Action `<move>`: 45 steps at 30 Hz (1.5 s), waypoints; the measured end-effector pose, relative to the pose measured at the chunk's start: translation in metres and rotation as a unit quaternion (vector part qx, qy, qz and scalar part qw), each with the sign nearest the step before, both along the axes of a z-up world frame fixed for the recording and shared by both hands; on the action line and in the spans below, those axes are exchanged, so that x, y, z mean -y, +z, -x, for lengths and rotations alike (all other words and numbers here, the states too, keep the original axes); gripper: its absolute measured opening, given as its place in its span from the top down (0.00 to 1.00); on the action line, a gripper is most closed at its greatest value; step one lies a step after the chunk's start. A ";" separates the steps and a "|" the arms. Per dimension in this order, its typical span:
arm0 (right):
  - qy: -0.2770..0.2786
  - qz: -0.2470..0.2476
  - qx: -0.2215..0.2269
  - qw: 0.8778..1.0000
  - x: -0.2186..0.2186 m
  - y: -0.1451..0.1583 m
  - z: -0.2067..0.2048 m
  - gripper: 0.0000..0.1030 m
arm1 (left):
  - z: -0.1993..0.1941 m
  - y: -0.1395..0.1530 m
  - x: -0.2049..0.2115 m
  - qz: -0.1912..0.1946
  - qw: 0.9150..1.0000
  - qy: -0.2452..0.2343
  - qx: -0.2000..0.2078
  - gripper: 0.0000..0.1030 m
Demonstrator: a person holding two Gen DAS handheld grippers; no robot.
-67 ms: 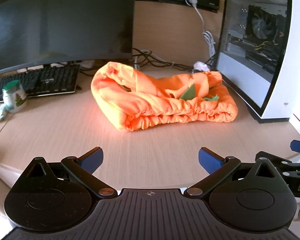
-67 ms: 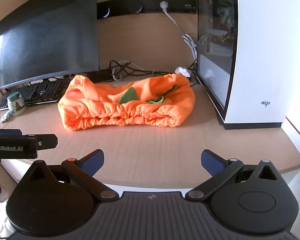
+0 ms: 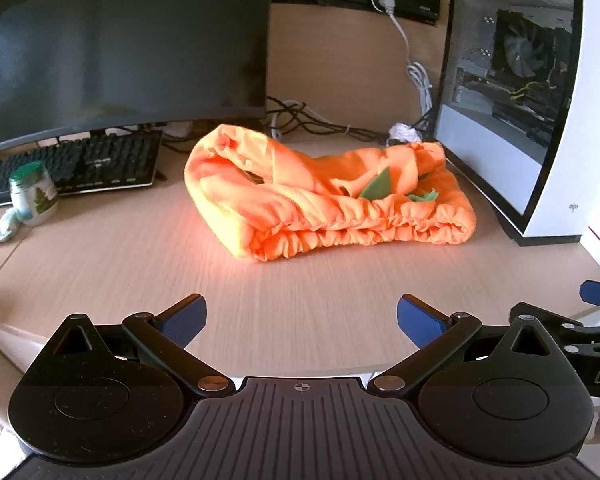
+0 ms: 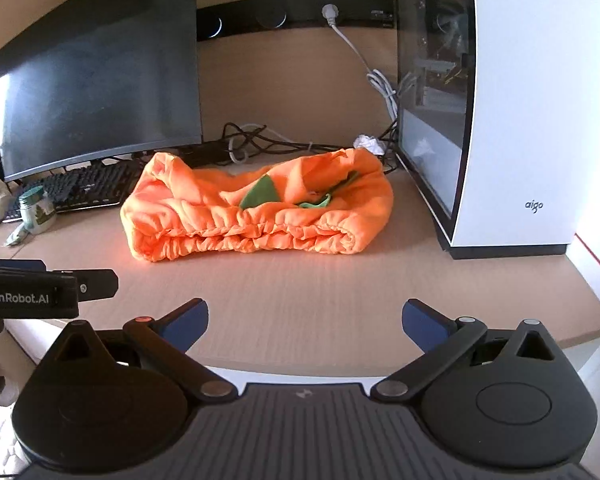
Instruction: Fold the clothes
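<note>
Orange garment (image 3: 332, 196) bunched on desk (image 3: 300, 280) | left gripper (image 3: 299, 318) apart | right gripper (image 4: 305, 320) apart

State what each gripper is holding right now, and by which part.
Nothing is held. The left gripper and right gripper both have their jaws wide apart over bare desk, short of the crumpled orange garment, which lies untouched.

one garment (image 3: 328, 196), monitor (image 3: 120, 52), keyboard (image 3: 80, 164), jar (image 3: 34, 194) — two grippers (image 3: 298, 322) (image 4: 304, 324).

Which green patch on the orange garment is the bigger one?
The darker green triangular patch, left of centre on the orange garment. The smaller, lighter green scrap lies to its right.
</note>
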State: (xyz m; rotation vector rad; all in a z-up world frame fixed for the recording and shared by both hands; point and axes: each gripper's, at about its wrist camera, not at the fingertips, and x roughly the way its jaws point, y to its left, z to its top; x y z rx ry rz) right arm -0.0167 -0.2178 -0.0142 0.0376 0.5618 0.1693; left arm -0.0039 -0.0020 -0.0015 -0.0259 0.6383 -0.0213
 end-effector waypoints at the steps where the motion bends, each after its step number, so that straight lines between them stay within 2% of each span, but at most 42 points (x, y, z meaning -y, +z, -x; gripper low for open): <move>1: 0.002 0.000 0.001 1.000 0.000 0.000 0.001 0.00 | 0.001 -0.001 0.001 -0.001 1.000 -0.001 0.000 0.00; 11: 0.015 -0.004 0.004 1.000 0.007 -0.004 0.008 0.00 | 0.015 0.002 0.021 -0.004 1.000 0.009 -0.021 0.00; 22: 0.014 -0.023 0.015 1.000 0.018 -0.005 0.009 0.00 | 0.020 0.005 0.021 0.002 1.000 0.019 -0.017 0.00; 30: 0.005 -0.010 0.025 1.000 0.014 -0.004 0.010 0.00 | 0.023 0.007 0.019 -0.005 1.000 0.014 -0.015 0.00; 45: -0.013 -0.018 0.021 1.000 0.018 -0.005 0.014 0.00 | 0.020 0.008 0.022 -0.005 1.000 -0.004 -0.022 0.00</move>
